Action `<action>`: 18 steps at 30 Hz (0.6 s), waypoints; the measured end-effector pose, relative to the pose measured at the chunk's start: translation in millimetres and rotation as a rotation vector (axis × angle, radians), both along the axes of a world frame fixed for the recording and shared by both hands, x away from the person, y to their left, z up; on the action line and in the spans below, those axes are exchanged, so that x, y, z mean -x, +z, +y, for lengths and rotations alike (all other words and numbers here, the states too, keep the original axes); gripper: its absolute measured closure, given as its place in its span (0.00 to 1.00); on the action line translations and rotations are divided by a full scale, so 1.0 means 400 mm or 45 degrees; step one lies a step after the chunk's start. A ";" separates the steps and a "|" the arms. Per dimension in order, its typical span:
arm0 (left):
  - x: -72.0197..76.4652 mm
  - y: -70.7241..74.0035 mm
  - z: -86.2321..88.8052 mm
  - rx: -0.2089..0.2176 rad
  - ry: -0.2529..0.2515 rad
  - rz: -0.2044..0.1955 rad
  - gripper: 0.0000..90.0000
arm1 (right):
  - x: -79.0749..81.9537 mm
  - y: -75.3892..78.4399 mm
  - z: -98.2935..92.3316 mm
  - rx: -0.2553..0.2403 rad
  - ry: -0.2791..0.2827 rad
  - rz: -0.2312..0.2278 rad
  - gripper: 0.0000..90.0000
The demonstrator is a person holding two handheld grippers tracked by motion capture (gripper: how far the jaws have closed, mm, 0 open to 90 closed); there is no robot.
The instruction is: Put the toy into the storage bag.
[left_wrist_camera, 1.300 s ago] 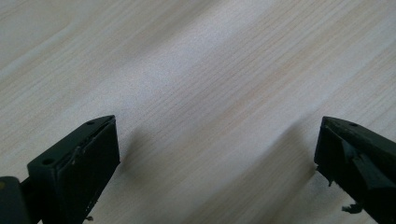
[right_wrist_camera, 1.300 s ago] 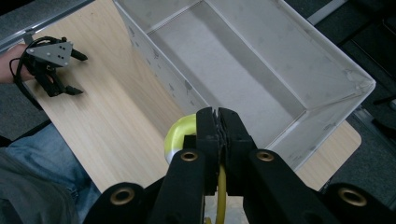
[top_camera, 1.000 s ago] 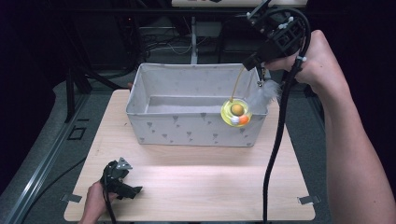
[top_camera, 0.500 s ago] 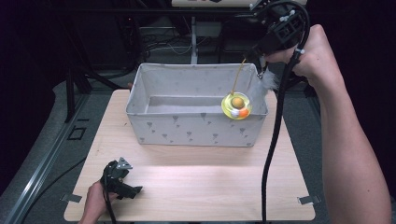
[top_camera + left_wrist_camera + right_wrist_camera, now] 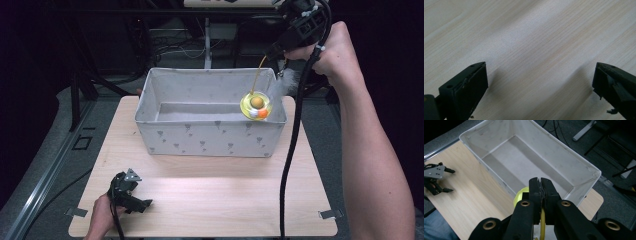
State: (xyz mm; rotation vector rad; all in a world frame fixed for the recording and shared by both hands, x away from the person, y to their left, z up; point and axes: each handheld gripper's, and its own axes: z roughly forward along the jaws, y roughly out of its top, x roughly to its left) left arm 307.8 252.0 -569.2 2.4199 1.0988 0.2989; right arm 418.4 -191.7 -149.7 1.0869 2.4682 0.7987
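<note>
My right gripper (image 5: 271, 51) is held high over the far right corner of a white fabric bin (image 5: 210, 141), shut on a thin yellow stick (image 5: 258, 75). From the stick hangs a yellow round toy (image 5: 256, 105) with an orange ball, and a white fluffy tuft (image 5: 283, 85) hangs beside it. The toy hovers at the bin's right end, level with its rim. In the right gripper view the jaws (image 5: 541, 181) are pressed together on the stick, with the yellow toy (image 5: 519, 196) below them. My left gripper (image 5: 145, 204) rests open on the table's front left, jaws (image 5: 540, 82) wide apart over bare wood.
The bin (image 5: 564, 162) stands at the back of the light wooden table (image 5: 215, 197), and its inside looks bare. A black cable (image 5: 291, 150) hangs from the right gripper across the table's right side. The left gripper (image 5: 451, 180) lies beside the bin's near wall. Dark floor and stands surround the table.
My right gripper has risen and drawn toward the far side, lifting the yellow toy a little higher at the bin's right end. The left gripper has stayed put.
</note>
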 end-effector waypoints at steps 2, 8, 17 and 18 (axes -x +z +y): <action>0.000 0.000 0.000 0.000 0.000 0.000 0.00 | -0.006 -0.002 -0.003 0.002 -0.007 0.001 0.98; 0.000 0.001 0.000 0.002 0.002 -0.005 0.00 | -0.027 -0.010 -0.014 -0.011 -0.027 0.002 0.98; 0.002 0.002 0.000 -0.001 0.005 -0.023 0.00 | -0.056 -0.034 -0.023 -0.037 -0.067 0.011 0.98; 0.002 0.003 0.000 0.003 0.007 -0.025 0.00 | -0.060 -0.039 -0.024 -0.035 -0.071 0.015 0.98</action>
